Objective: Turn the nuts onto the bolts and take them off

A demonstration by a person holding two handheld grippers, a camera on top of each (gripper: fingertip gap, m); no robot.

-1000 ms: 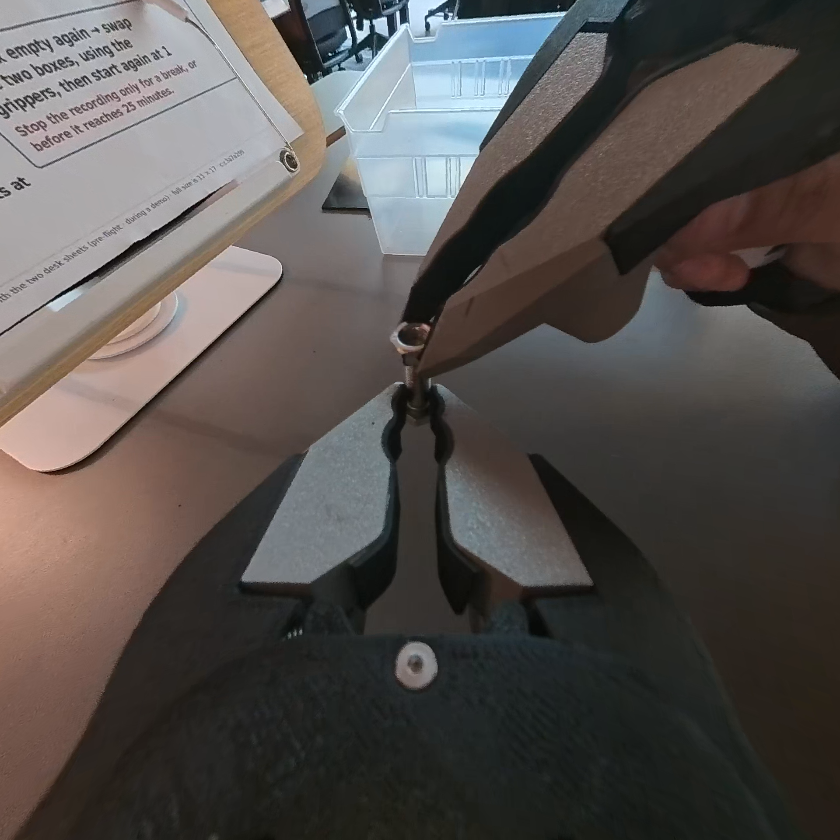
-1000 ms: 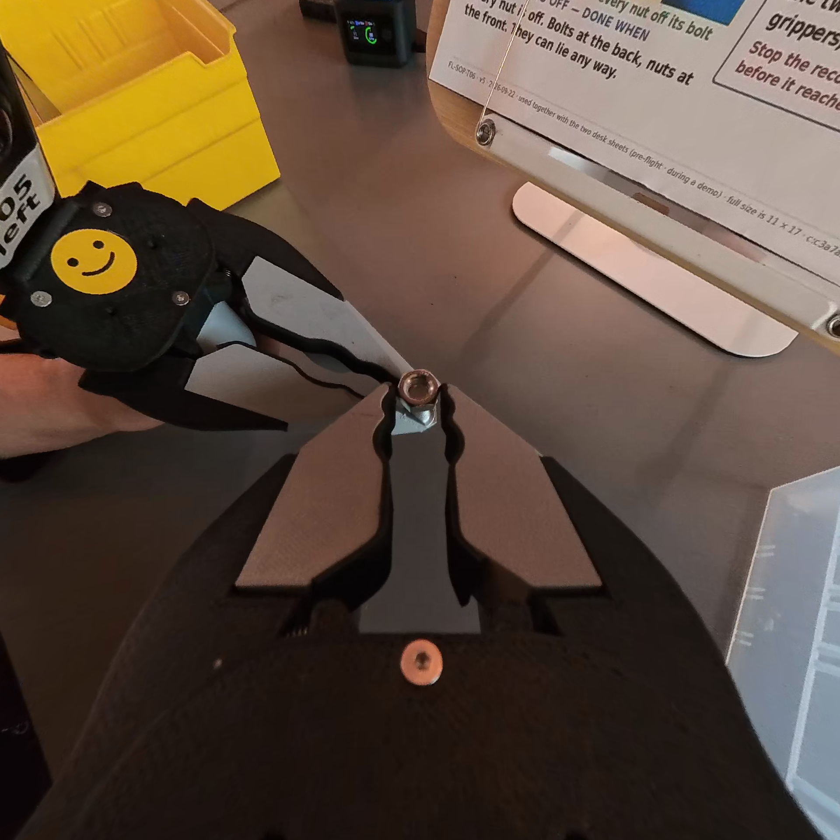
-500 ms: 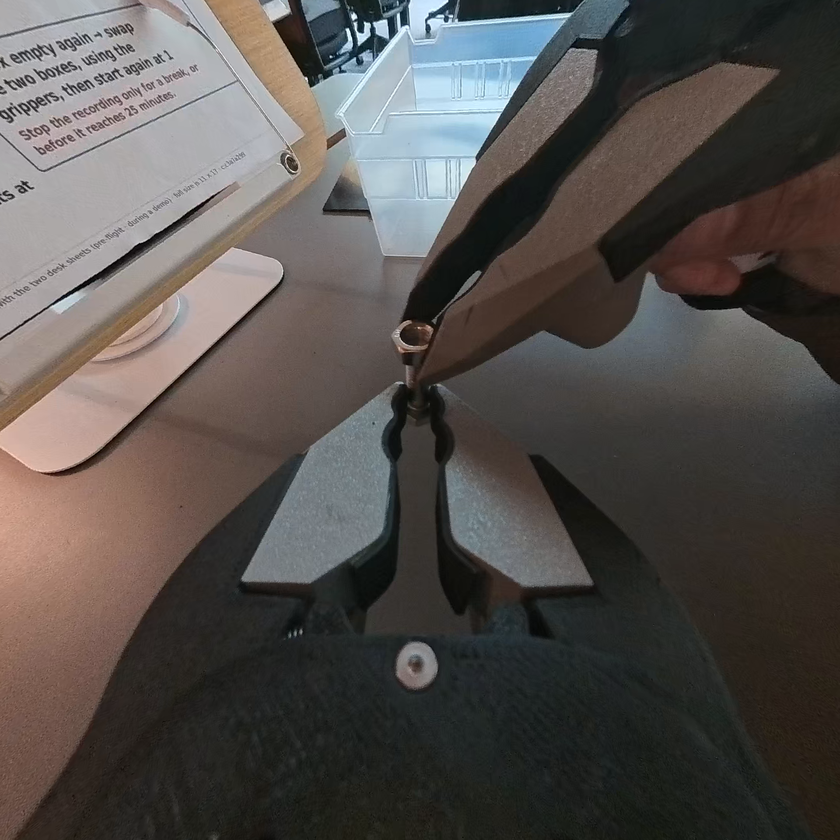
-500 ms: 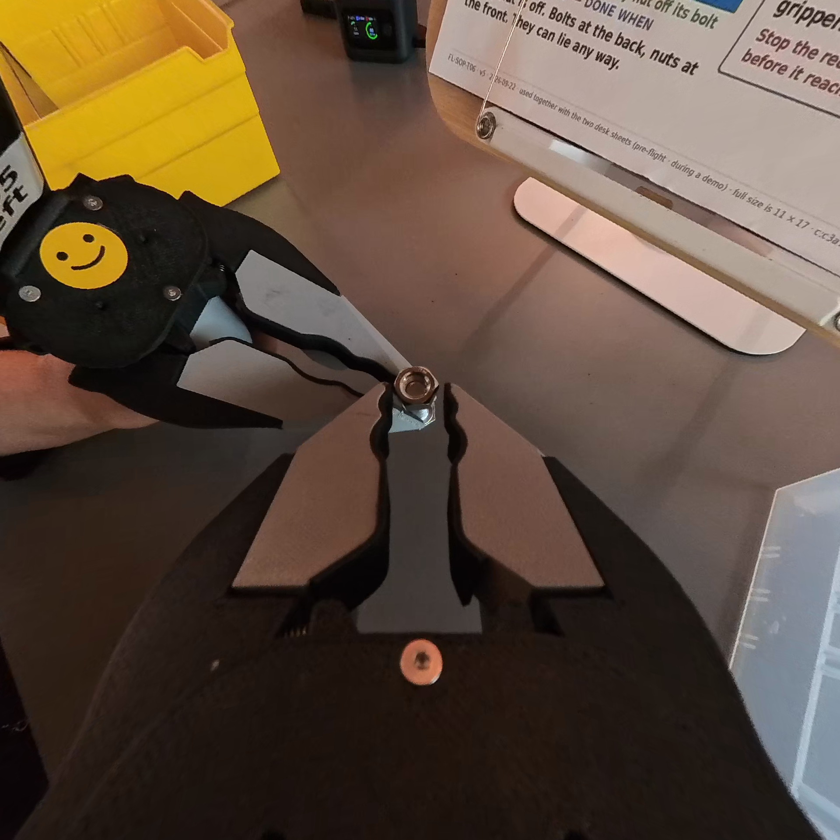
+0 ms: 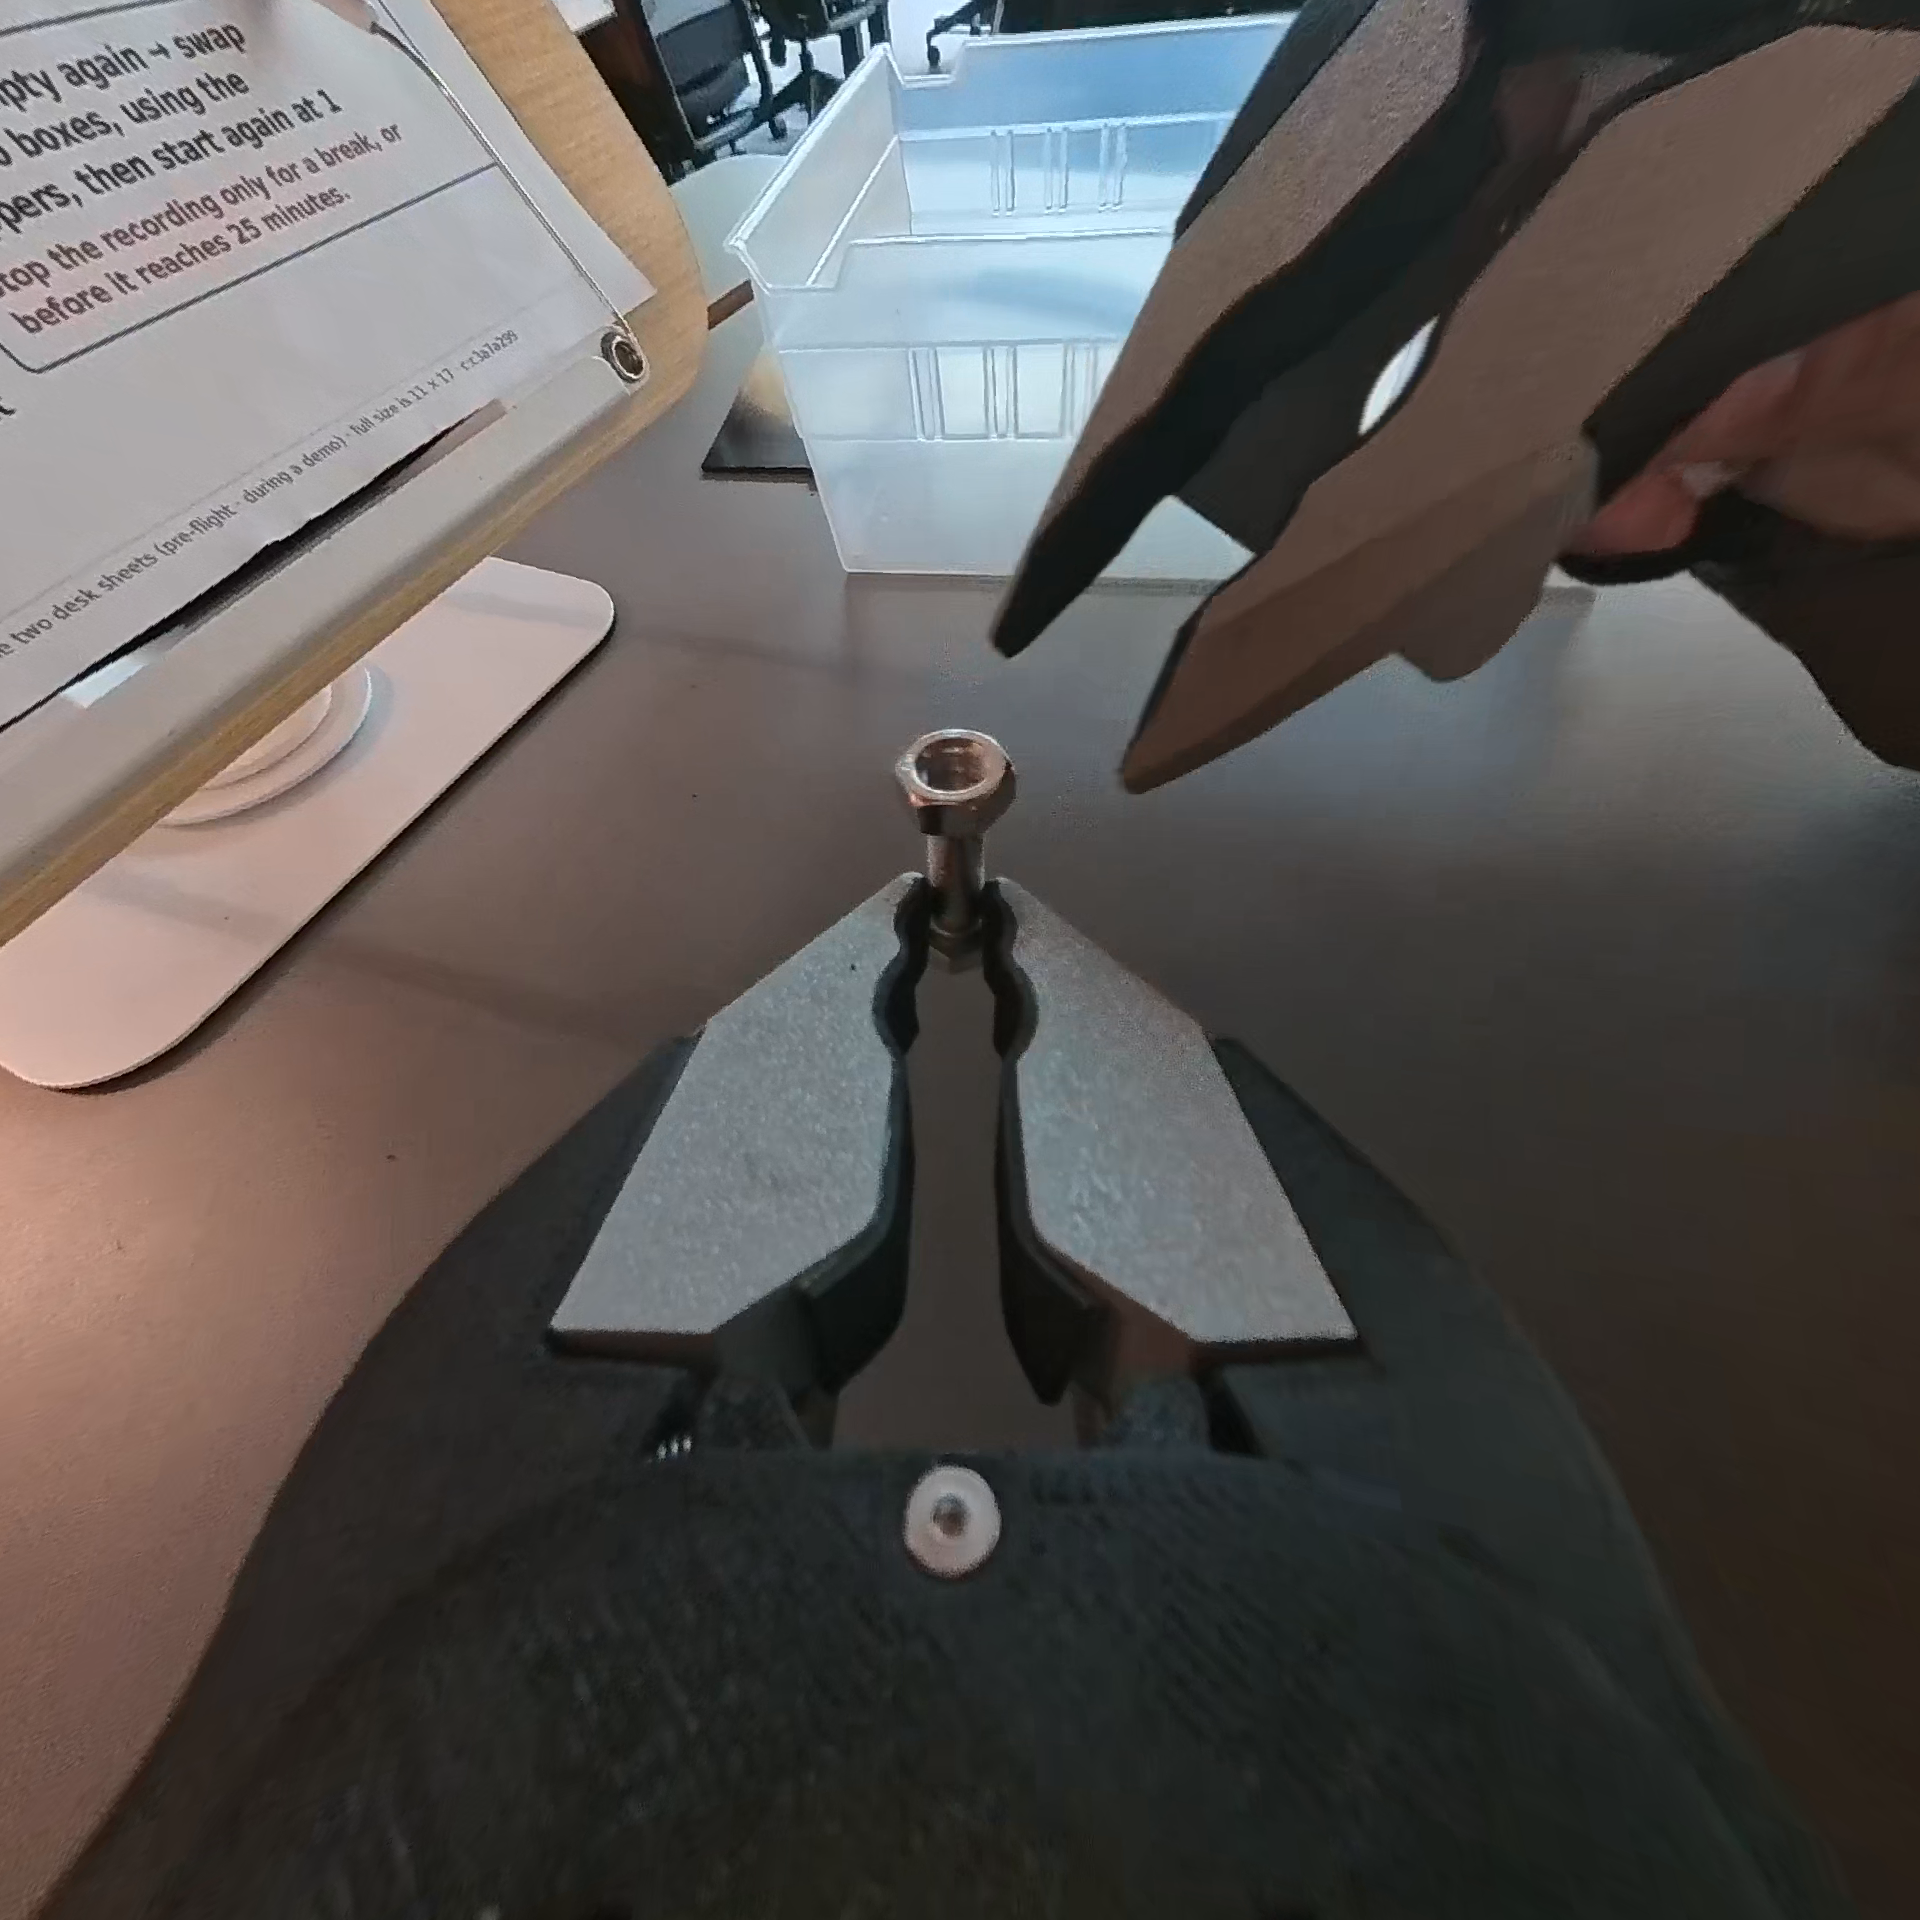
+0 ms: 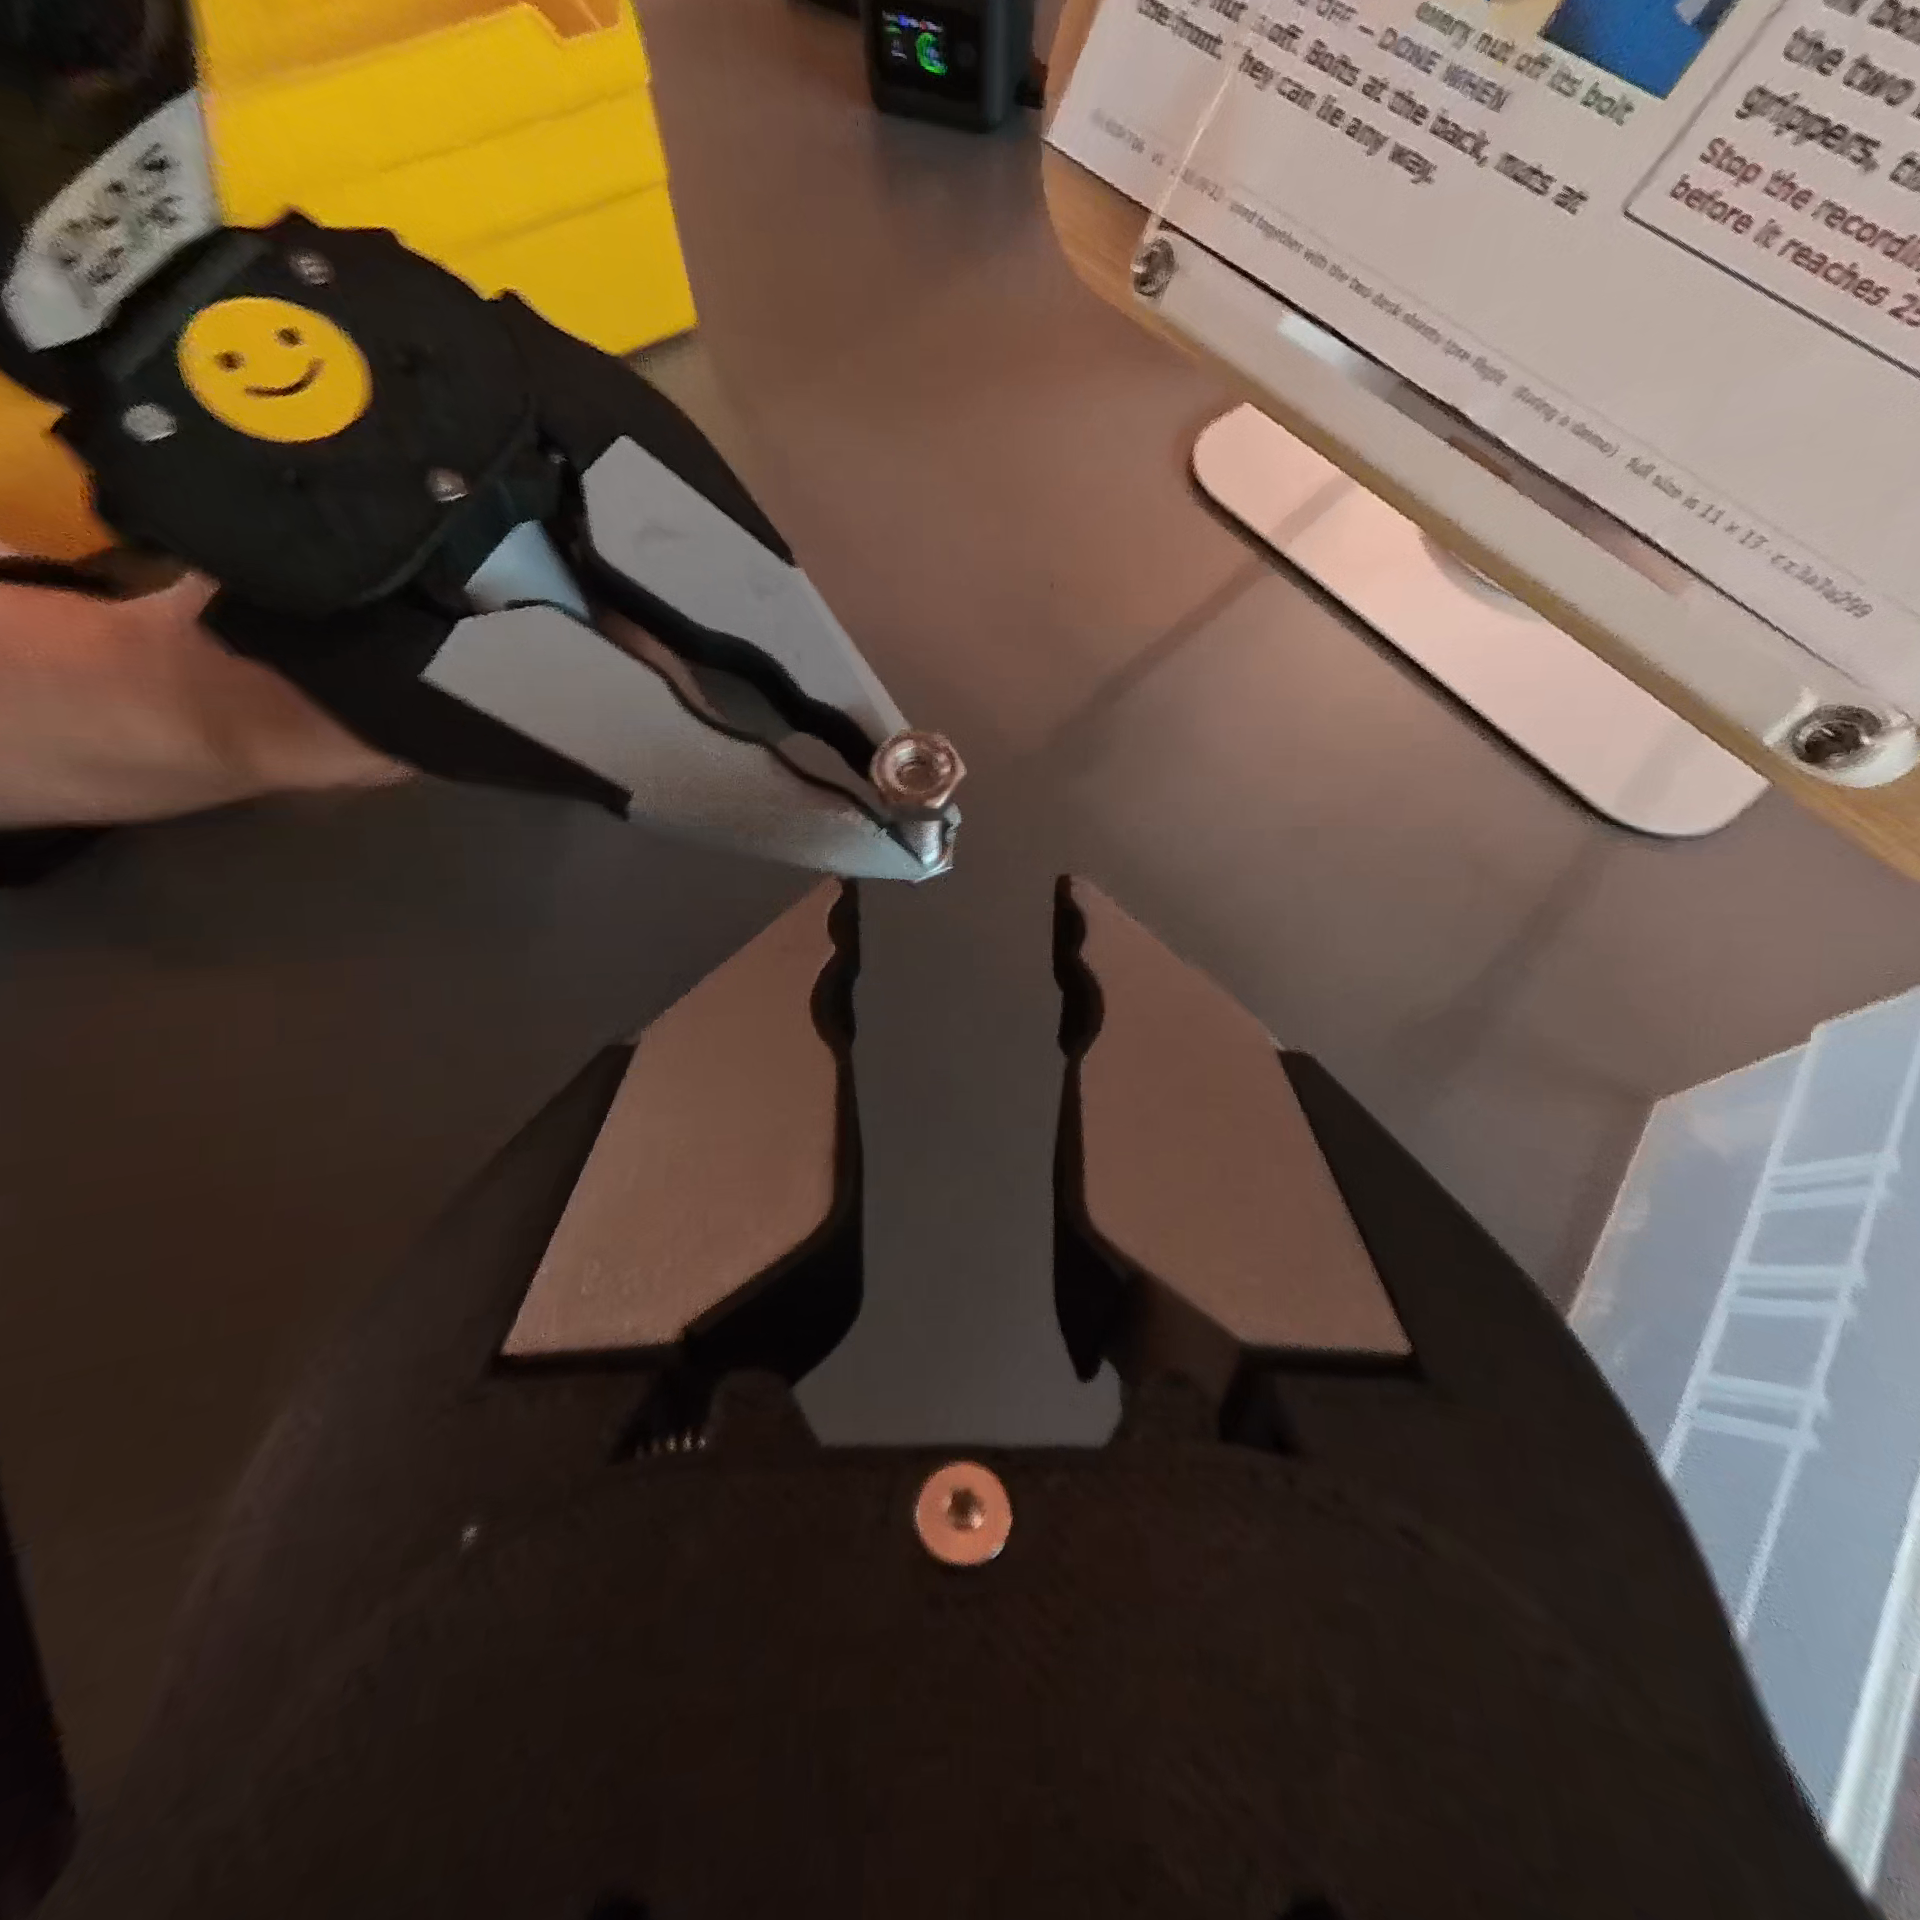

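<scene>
My left gripper (image 5: 952, 920) is shut on a small steel bolt (image 5: 949, 862), gripping it near its head at the fingertips. The bolt points away from the gripper, and a hex nut (image 5: 954, 781) sits on its far end. My right gripper (image 6: 951, 894) is open and empty, a short way back from the nut (image 6: 920, 774). In the left wrist view the right gripper (image 5: 1075, 707) hangs above and to the right of the nut, not touching it. The left gripper (image 6: 920, 844) also shows in the right wrist view, coming in from the left.
A clear plastic bin (image 5: 987, 312) stands at the back; it is also at the right of the right wrist view (image 6: 1766, 1351). A yellow bin (image 6: 447, 156) is at the far left. A paper sheet on a stand (image 5: 260, 260) with a white base (image 5: 312, 779) is close by. My two grippers' fingertips are within a few centimetres of each other.
The right gripper was shut on the nut; it has opened and pulled back from it. The nut stays on the bolt, still held in the left gripper.
</scene>
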